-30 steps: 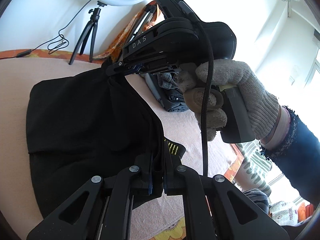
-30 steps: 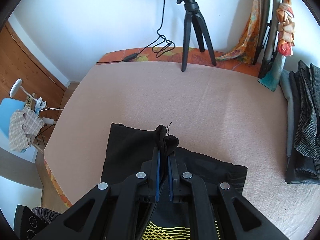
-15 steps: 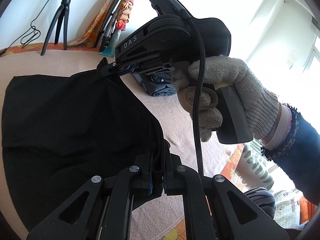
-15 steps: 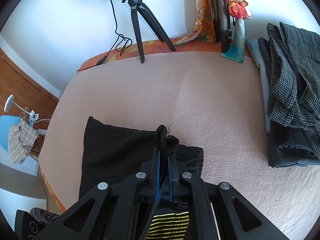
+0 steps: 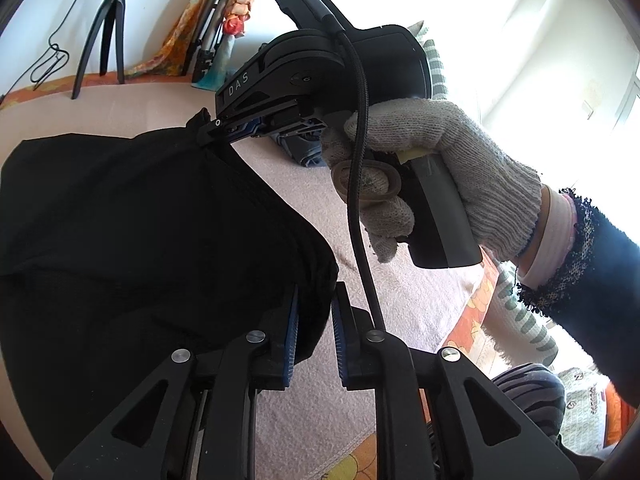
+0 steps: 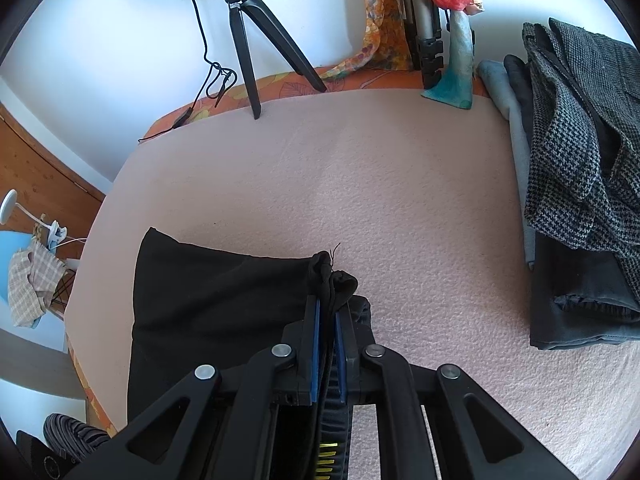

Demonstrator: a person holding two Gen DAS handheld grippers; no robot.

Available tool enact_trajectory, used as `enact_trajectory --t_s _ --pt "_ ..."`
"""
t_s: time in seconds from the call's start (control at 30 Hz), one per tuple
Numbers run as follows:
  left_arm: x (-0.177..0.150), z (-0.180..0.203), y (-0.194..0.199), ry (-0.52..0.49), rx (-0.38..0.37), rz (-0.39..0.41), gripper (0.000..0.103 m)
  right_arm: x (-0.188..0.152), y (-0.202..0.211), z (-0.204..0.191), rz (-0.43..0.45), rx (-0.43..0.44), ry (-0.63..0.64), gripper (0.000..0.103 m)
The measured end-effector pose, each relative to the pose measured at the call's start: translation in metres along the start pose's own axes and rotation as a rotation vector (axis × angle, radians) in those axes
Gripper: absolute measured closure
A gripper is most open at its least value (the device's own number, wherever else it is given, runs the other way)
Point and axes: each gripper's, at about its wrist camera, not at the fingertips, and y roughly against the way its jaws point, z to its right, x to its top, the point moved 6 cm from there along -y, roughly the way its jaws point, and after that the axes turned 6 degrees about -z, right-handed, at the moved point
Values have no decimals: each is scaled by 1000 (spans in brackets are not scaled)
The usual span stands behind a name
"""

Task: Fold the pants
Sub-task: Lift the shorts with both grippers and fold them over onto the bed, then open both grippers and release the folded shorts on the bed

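Two hand-held grippers carry the black fabric pants (image 6: 224, 292) over the pink towelling-covered bed (image 6: 400, 184), and the biggest change over the last second is the sweep of that cloth: in the right wrist view the far edge, which a second ago spread toward 3 o'clock, has drawn in toward 9 o'clock, so the lifted half now lies doubled over the lower layer. The pile of grey and houndstooth folded garments (image 6: 580, 160) at 3 o'clock has grown larger in view, suggesting the pair has travelled toward it. The right hand-held gripper (image 6: 327, 344) is still pinched narrow on a bunched corner of the pants. The left hand-held gripper (image 5: 314, 340) has changed most finely: its blue pads, tight on the cloth before, now stand slightly apart with fabric still between them, likely the start of a release, so this fold looks nearly laid.
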Motion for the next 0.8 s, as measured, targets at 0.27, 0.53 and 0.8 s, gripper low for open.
enact_trajectory --t_s 0.27,0.53,0.8 --pt "-19 -6 38 -2 19 27 67 -1 19 11 39 -96 1 64" --pt "-55 -59 101 95 132 100 66 2 54 -30 157 -84 131 55" --pt "-80 -116 117 244 162 111 66 4 40 -109 130 67 317 22"
